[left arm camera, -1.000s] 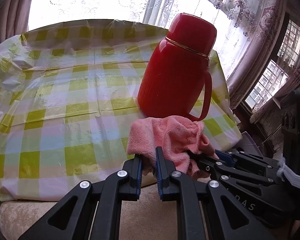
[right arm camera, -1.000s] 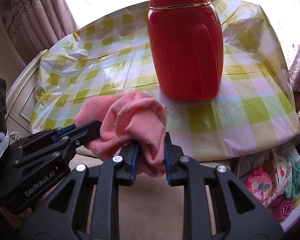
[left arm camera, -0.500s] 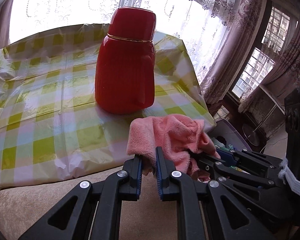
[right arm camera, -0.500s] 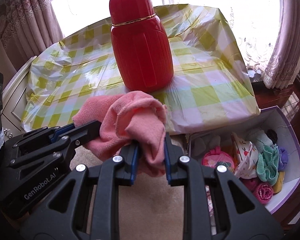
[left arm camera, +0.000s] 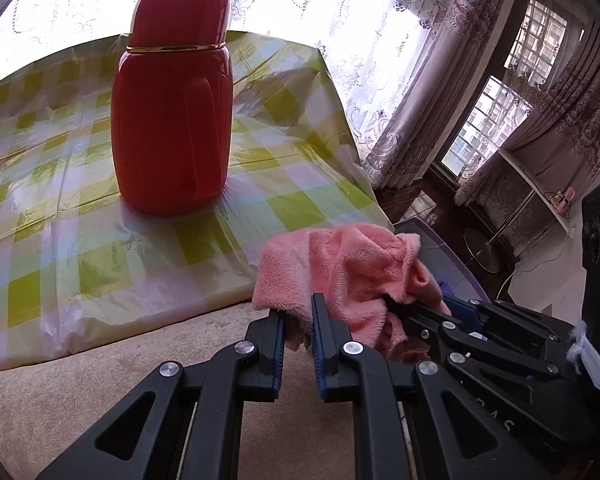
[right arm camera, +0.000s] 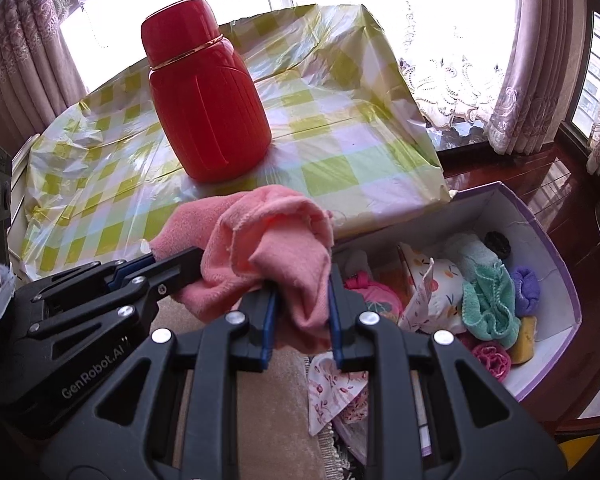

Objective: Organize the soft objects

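Note:
A fluffy pink towel (left arm camera: 340, 268) (right arm camera: 260, 240) hangs bunched in the air between both grippers, past the table's near right corner. My left gripper (left arm camera: 298, 312) is shut on one edge of it. My right gripper (right arm camera: 302, 292) is shut on a thick fold of the same towel. Each gripper shows in the other's view, the right gripper (left arm camera: 416, 312) at the towel's right and the left gripper (right arm camera: 176, 264) at its left. Below and to the right lies a purple-rimmed white box (right arm camera: 556, 264) holding several rolled cloths and soft items.
A tall red thermos (left arm camera: 172, 112) (right arm camera: 204, 96) stands on the table (left arm camera: 292, 184) covered in a green-checked plastic cloth. A beige cushioned surface (left arm camera: 100, 380) lies under the grippers. Curtains and windows (left arm camera: 488, 120) are behind, with dark wooden floor (right arm camera: 540, 176) to the right.
Both grippers have carried the pink towel to the right, off the table's edge. The thermos has slid left in both views and the box of soft items has come into view.

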`<move>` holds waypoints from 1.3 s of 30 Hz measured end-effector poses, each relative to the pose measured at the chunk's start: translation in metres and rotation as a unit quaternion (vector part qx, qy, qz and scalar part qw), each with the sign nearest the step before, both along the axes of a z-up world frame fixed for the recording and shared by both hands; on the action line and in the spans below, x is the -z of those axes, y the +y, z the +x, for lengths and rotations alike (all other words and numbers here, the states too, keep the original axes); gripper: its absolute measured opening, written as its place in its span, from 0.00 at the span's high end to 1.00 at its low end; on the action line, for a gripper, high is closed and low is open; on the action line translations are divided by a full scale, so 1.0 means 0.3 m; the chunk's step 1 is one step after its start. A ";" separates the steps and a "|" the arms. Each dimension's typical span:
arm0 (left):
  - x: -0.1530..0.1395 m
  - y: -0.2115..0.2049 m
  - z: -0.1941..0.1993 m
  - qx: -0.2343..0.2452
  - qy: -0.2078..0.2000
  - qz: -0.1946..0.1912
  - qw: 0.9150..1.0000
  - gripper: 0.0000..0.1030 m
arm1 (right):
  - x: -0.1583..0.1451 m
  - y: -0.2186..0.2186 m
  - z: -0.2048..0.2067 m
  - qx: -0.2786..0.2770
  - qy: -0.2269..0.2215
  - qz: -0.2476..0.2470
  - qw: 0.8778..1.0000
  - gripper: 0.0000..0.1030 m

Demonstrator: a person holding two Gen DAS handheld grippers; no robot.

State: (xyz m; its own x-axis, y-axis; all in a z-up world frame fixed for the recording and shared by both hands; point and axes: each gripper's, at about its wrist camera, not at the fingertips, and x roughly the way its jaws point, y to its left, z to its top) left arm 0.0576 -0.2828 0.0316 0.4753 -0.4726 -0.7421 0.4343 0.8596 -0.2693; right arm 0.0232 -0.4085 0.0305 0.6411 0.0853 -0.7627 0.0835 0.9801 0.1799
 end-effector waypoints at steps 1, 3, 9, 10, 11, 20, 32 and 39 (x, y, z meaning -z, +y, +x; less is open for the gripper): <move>-0.001 -0.014 0.000 0.005 0.001 0.001 1.000 0.88 | -0.003 -0.015 -0.003 0.006 0.000 -0.001 1.000 0.76; 0.001 -0.048 0.000 0.012 0.002 0.001 1.000 0.88 | -0.010 -0.041 -0.011 0.015 0.000 -0.002 1.000 0.76; 0.009 -0.144 0.005 0.038 0.014 -0.004 0.999 0.88 | -0.023 -0.124 -0.034 0.047 0.003 -0.010 0.999 0.74; 0.011 -0.159 0.006 0.043 0.018 -0.005 0.999 0.87 | -0.022 -0.140 -0.038 0.054 0.004 -0.011 0.998 0.74; 0.013 -0.175 0.006 0.046 0.020 -0.007 0.999 0.87 | -0.022 -0.153 -0.041 0.059 0.005 -0.012 0.998 0.73; 0.058 -0.233 0.030 0.042 0.060 -0.001 0.997 0.62 | -0.011 -0.261 -0.059 0.113 0.020 -0.046 0.992 0.39; 0.082 -0.050 -0.101 0.015 0.082 -0.027 0.996 0.27 | 0.012 -0.258 -0.108 0.138 0.033 -0.092 0.986 0.24; 0.090 -0.077 -0.107 0.033 0.083 0.009 0.996 0.21 | 0.022 -0.263 -0.096 0.149 0.039 -0.102 0.983 0.24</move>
State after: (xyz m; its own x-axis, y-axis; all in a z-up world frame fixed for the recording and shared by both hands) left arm 0.0254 -0.3058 0.0045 0.3137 -0.4843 -0.8167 0.4400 0.8364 -0.3270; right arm -0.0057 -0.4873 0.0238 0.5543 -0.2567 -0.7918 0.3779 0.9252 -0.0354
